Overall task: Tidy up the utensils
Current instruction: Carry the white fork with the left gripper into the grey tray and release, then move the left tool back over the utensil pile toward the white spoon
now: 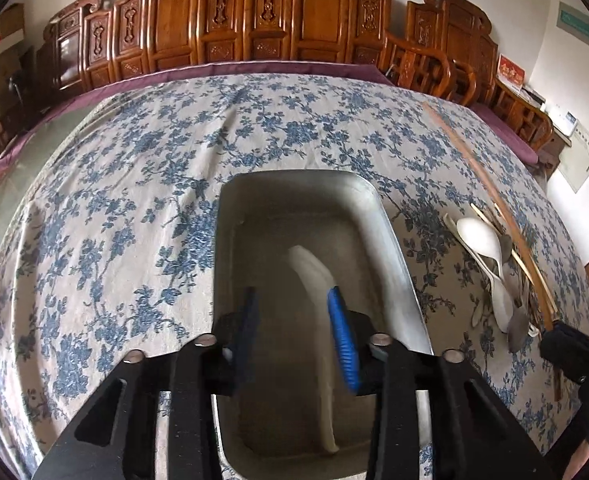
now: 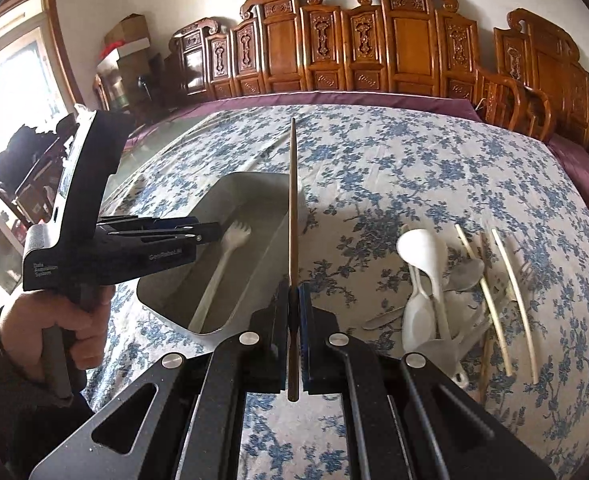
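Indoors, blue-floral tablecloth (image 2: 414,168), metal tray (image 2: 230,184), carved wooden chairs (image 2: 334,48) behind

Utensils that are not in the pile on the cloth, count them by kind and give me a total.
Fork: 1, white, lying in the tray
Chopstick: 1, brown, clamped in the right gripper
Total: 2

A matt grey metal tray (image 1: 390,240) holding a white plastic fork (image 2: 218,268) sits on blue-flowered woven cloth (image 1: 134,200), beside glossy white plastic spoons (image 2: 422,248) and a smooth wooden chopstick (image 2: 293,200)
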Available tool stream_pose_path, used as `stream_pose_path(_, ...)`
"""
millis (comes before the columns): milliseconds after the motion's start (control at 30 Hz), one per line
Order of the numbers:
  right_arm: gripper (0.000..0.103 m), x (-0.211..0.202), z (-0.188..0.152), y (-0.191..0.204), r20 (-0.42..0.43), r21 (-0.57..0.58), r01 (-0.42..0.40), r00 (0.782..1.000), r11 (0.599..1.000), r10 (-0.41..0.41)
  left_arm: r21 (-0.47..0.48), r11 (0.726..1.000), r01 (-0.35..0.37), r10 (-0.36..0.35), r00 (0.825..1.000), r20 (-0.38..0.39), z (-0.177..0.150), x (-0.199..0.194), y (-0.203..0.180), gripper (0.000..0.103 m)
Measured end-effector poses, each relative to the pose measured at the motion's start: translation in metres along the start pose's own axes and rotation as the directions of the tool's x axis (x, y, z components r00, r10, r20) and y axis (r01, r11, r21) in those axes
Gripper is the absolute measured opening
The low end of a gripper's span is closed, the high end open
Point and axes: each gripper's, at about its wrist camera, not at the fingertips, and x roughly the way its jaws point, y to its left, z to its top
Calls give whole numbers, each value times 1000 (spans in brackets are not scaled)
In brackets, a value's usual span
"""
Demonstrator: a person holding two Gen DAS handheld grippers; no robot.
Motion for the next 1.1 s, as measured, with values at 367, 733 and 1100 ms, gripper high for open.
stream_pose_path(367, 6, 27, 8, 33, -58, 41, -95, 994, 995, 97, -54, 998, -29, 34, 995, 93, -9, -33, 31, 54)
stream_pose_path(733, 6, 70, 17, 52, -127, 75, -105, 985, 992, 114, -100, 993, -63, 75, 990, 123, -7, -36, 65, 71)
stream_pose_path(1100, 8, 83, 20, 52, -128, 64, -116, 984, 991, 124, -119, 992, -42, 57, 990, 127, -6, -36, 69, 72)
